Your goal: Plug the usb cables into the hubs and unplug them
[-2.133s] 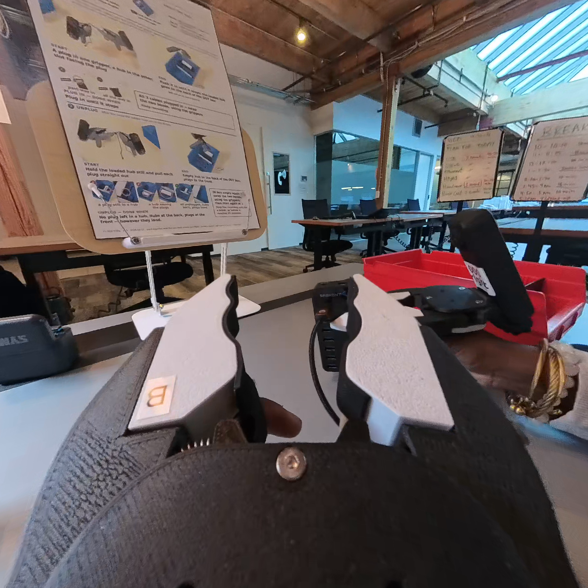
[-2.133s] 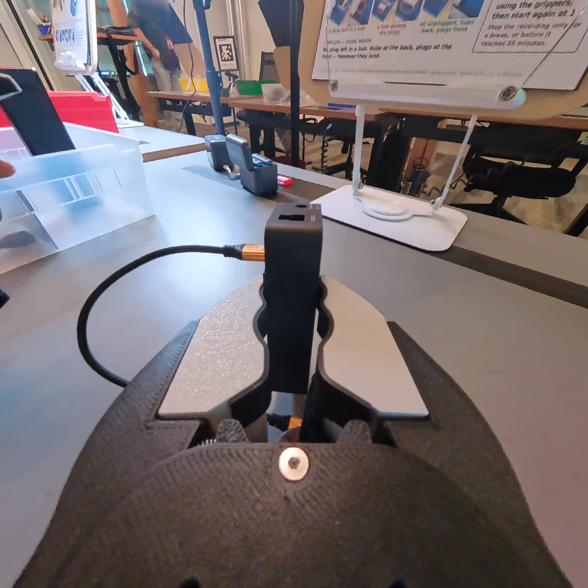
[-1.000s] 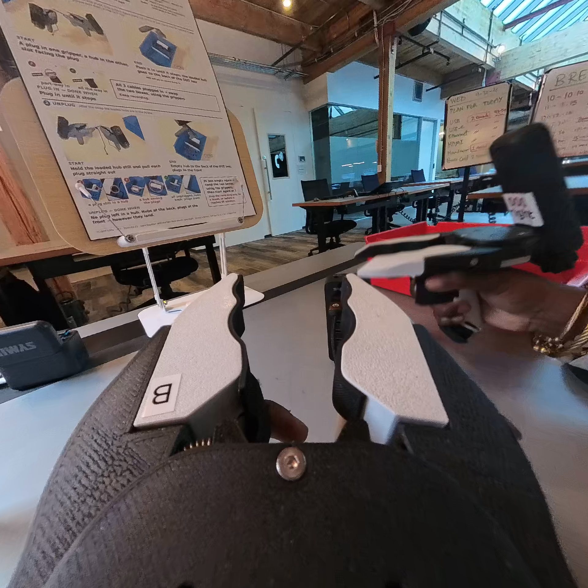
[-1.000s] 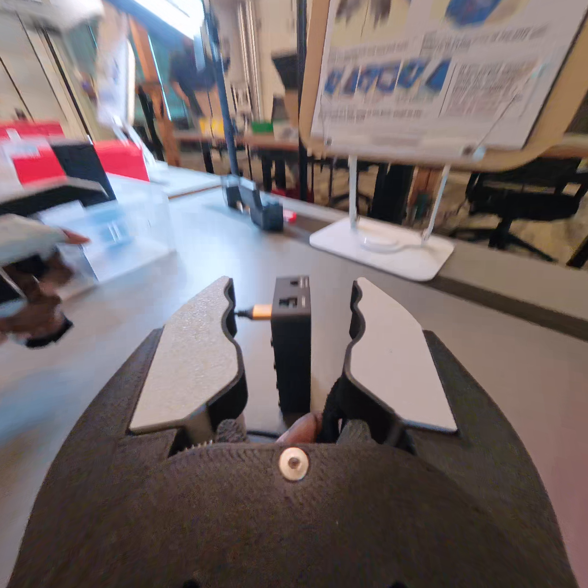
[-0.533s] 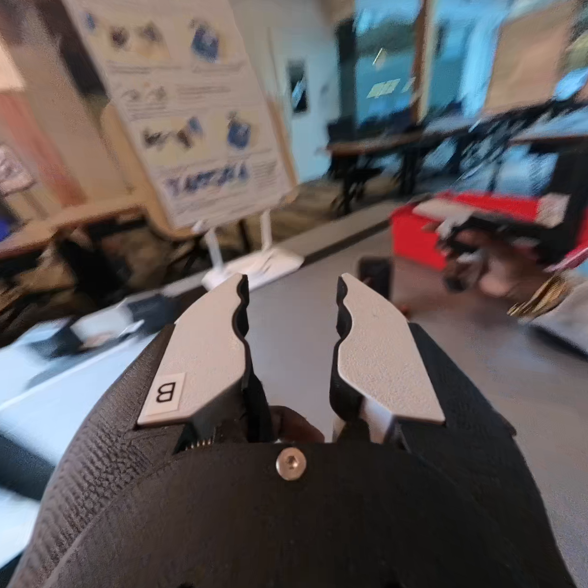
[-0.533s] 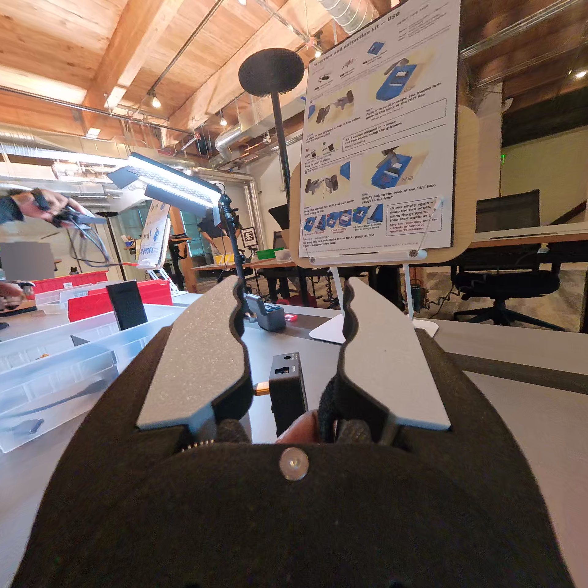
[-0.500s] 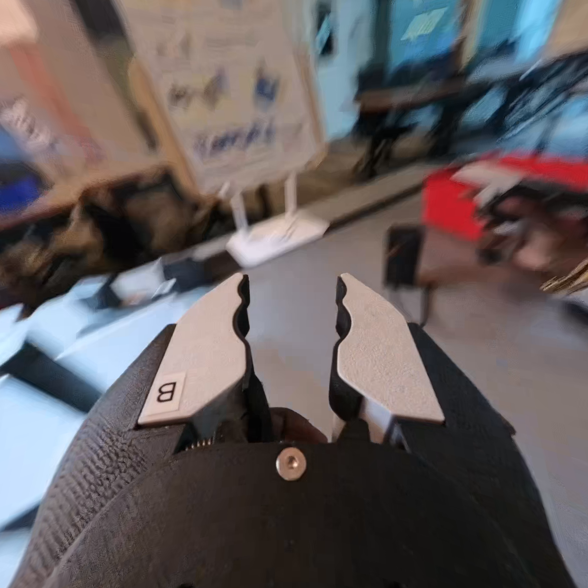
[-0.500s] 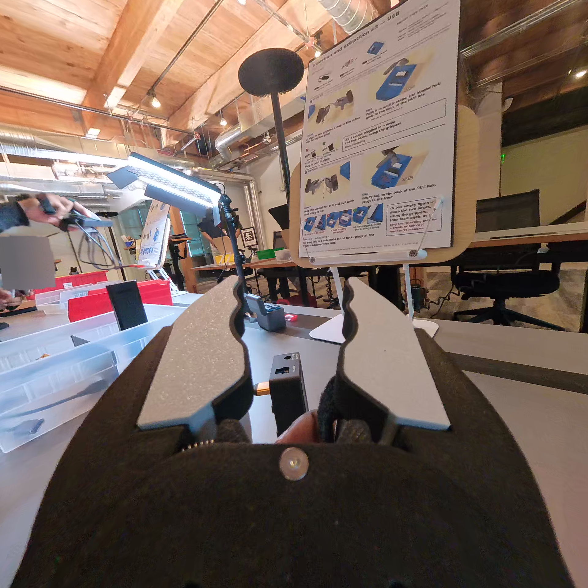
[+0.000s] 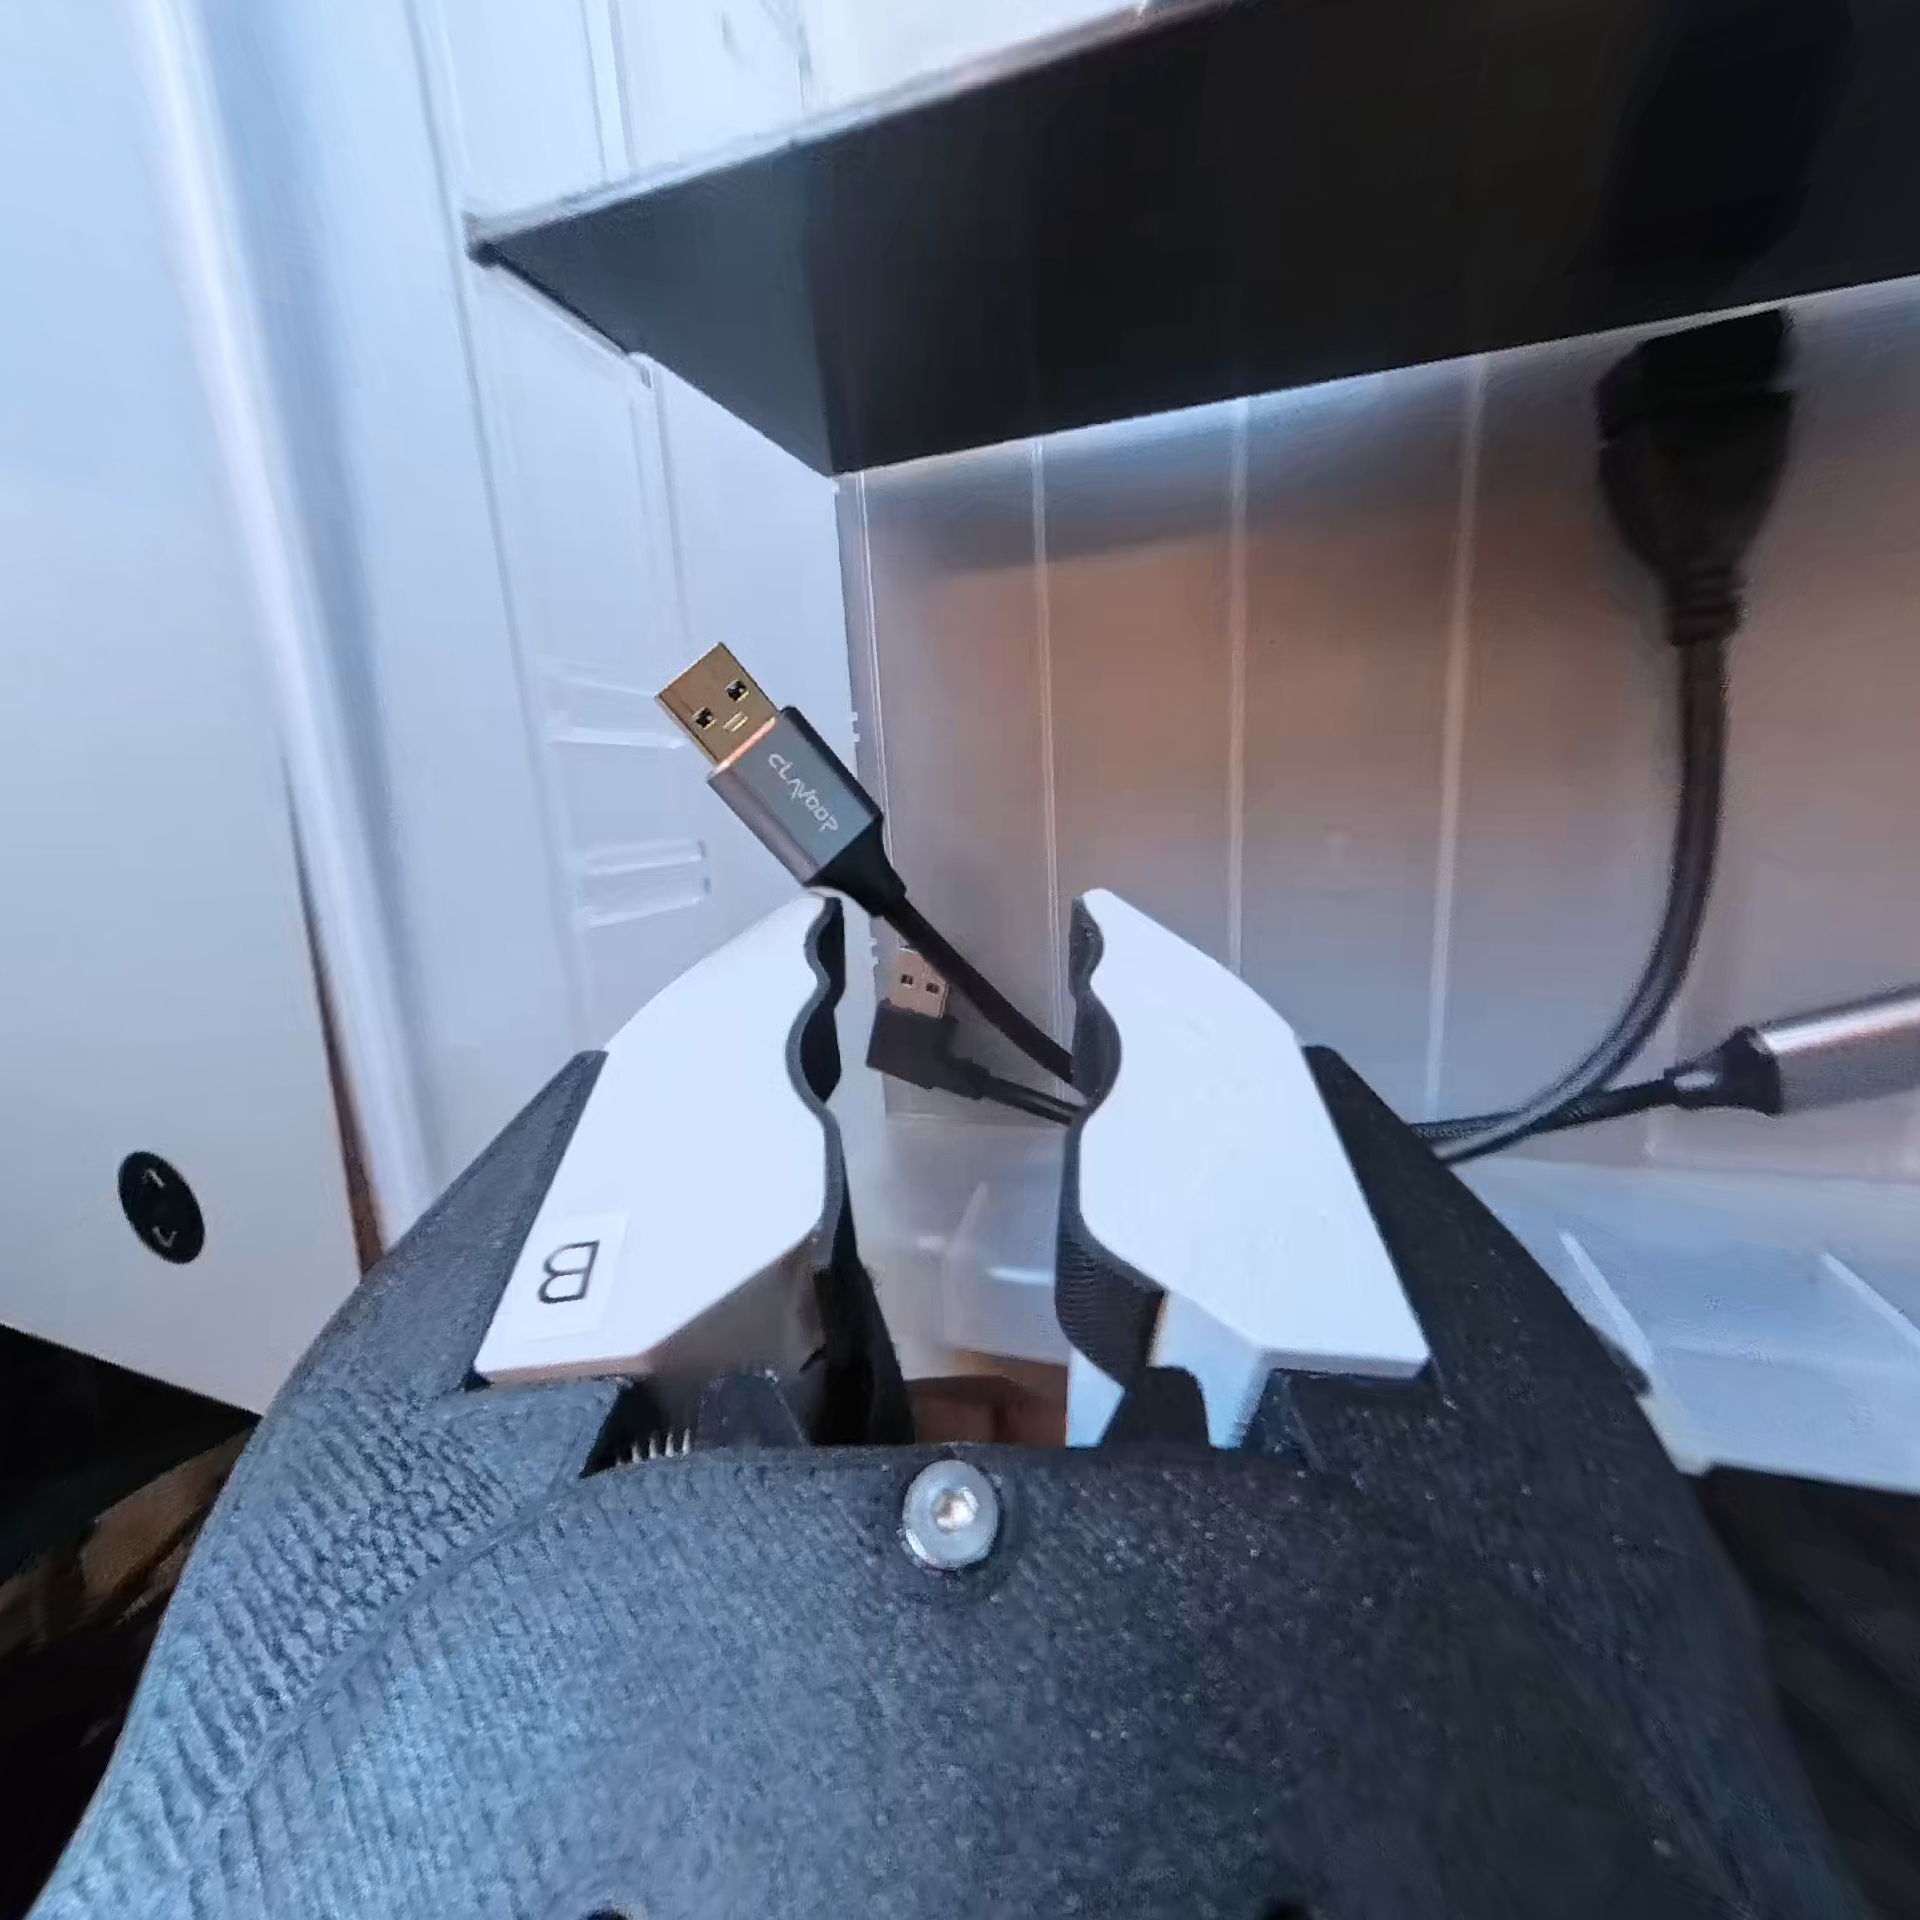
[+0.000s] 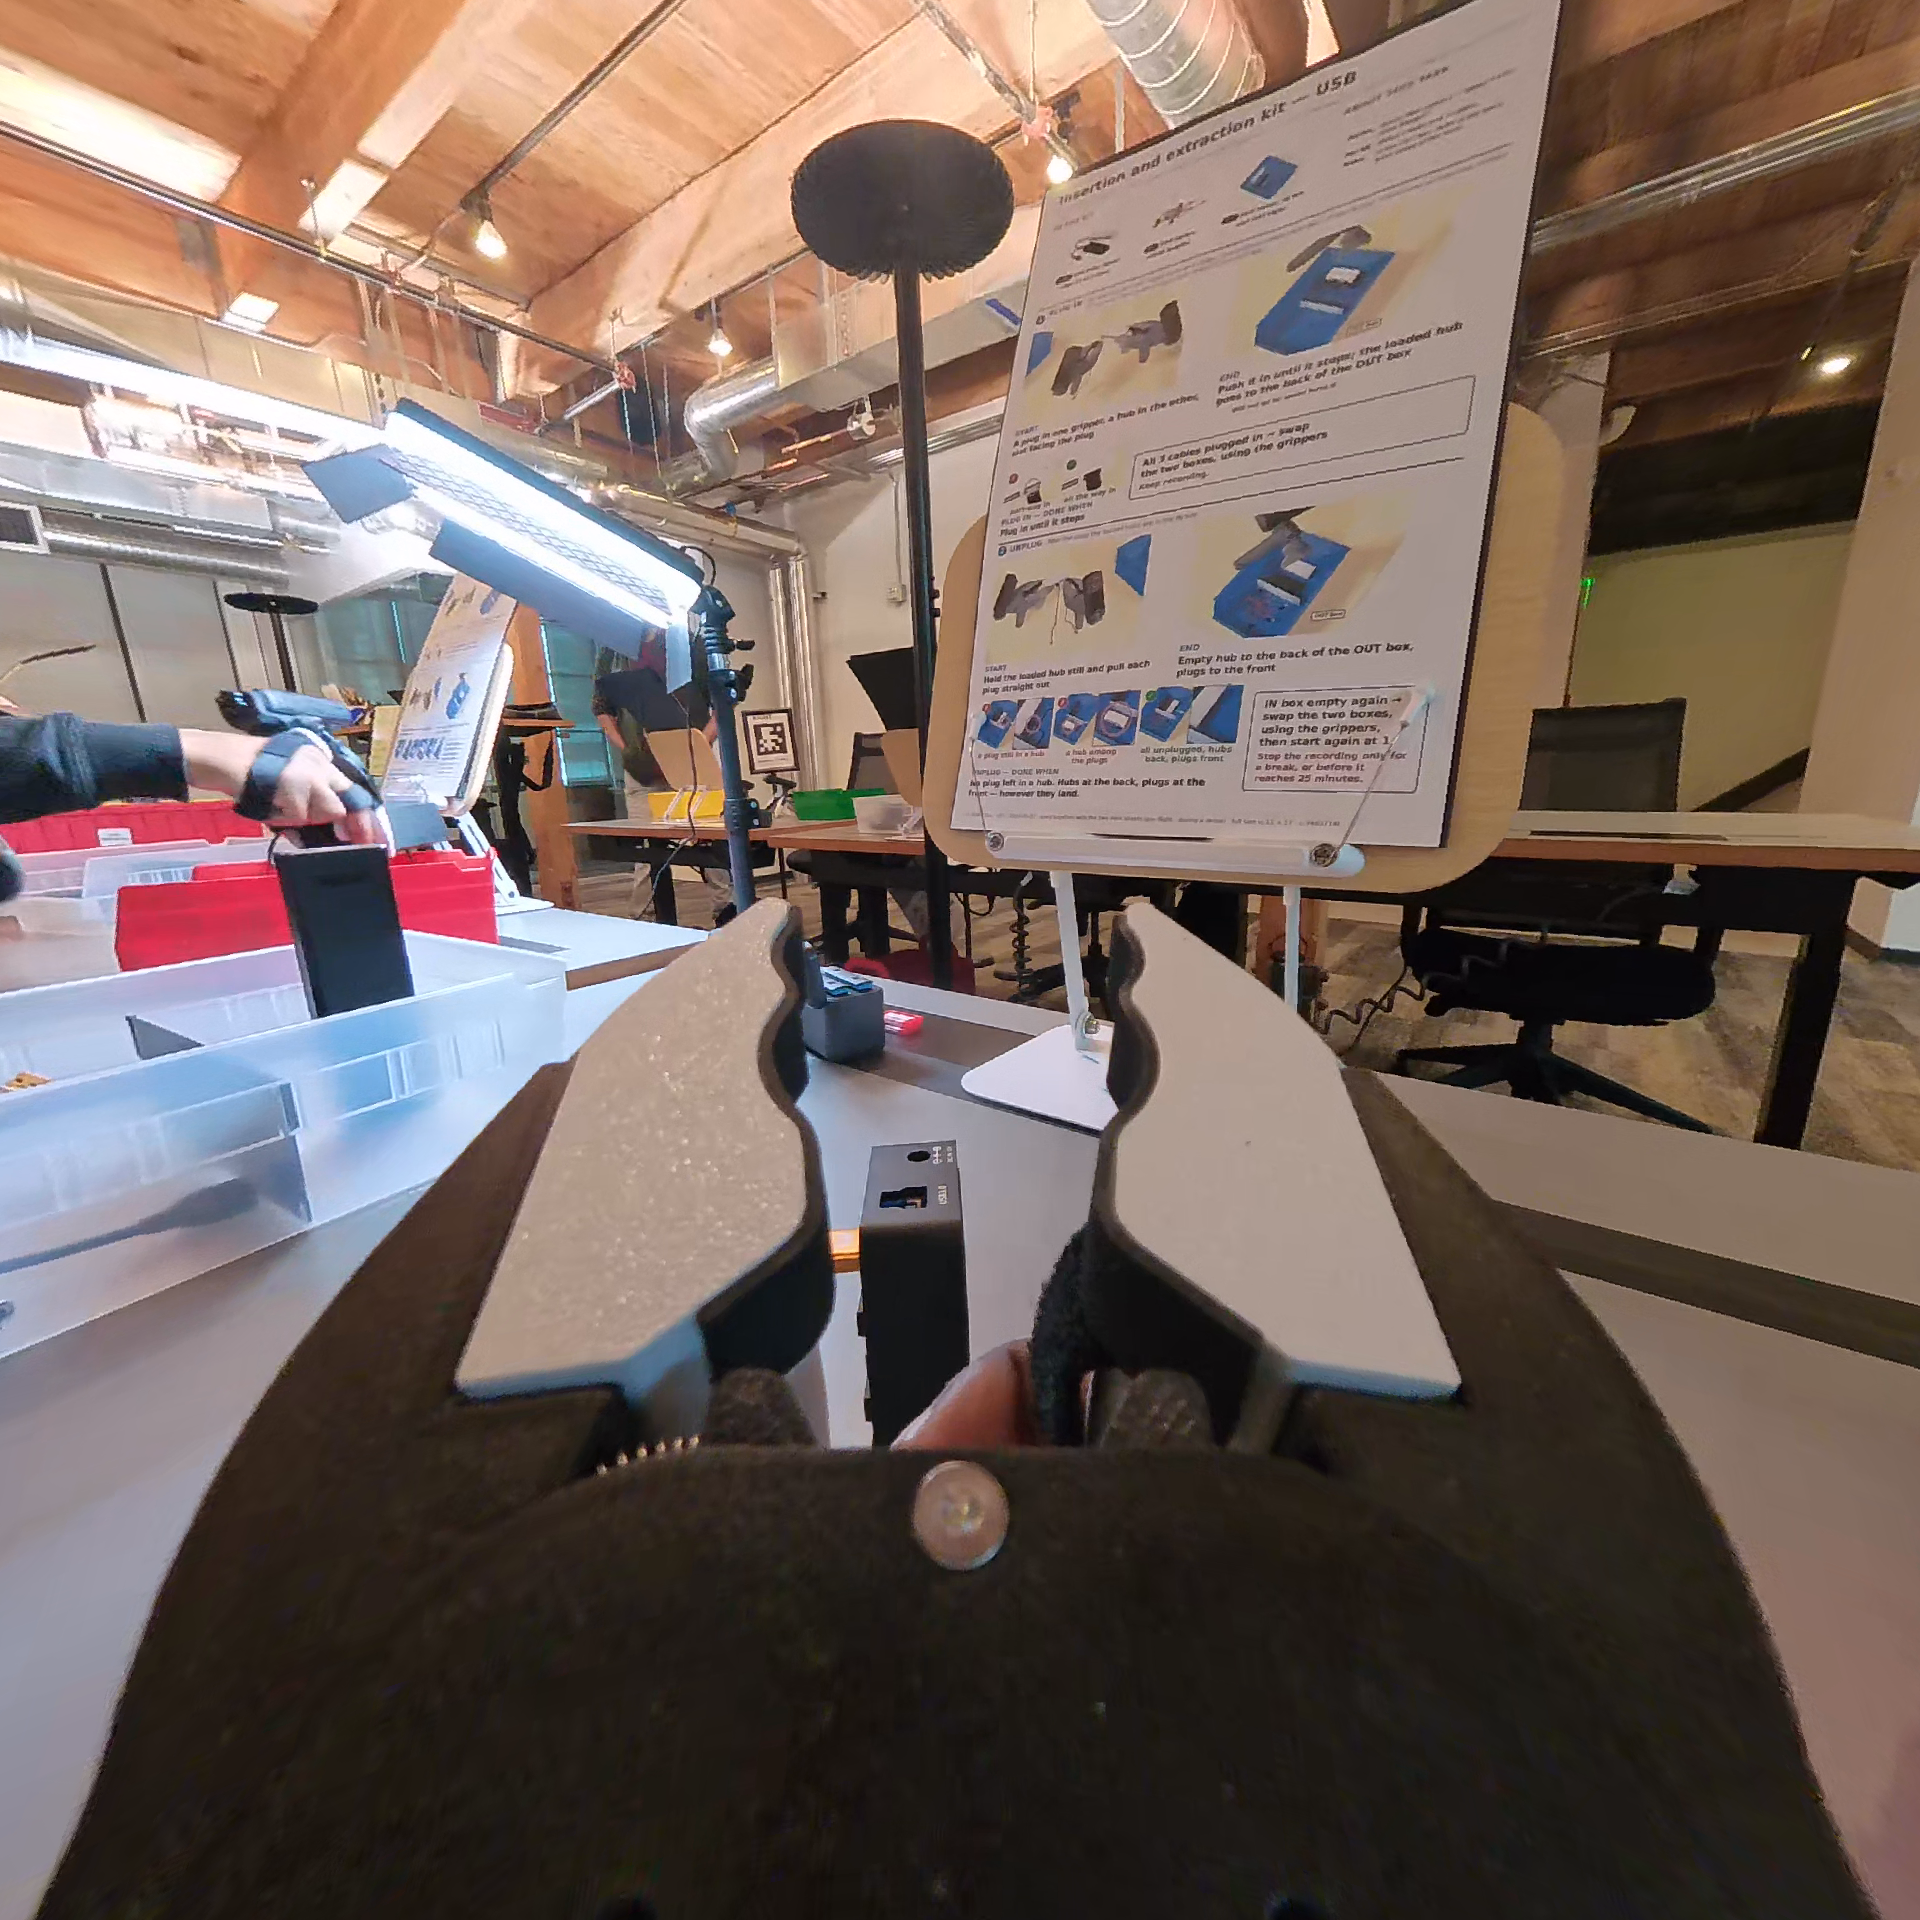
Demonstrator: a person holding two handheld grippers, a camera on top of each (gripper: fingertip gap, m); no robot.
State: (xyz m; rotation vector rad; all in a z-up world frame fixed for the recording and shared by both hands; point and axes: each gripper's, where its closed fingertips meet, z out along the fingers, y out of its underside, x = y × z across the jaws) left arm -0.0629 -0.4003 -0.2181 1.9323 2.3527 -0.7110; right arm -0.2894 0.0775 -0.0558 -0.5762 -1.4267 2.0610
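My left gripper is open and empty, pointing into a translucent bin of loose USB cables. A gold USB plug with a grey shell sticks up just beyond the left fingertip, its black cable running behind the right finger. A small black angled plug lies between the fingers. My right gripper is open. A black hub lies on the grey table between its fingers, untouched, with an orange-collared plug in its left side.
A black divider spans the bin above, with more cables to the right. A translucent bin at left holds an upright black hub, with red bins behind. Another person's hand holds a gripper there. An instruction board stands ahead. Tip to tip, the grippers are about 55 cm apart.
My left gripper swung away from the table and down into the cable bin. My right gripper tipped up from the table, then held still. The hub stays between its open fingers.
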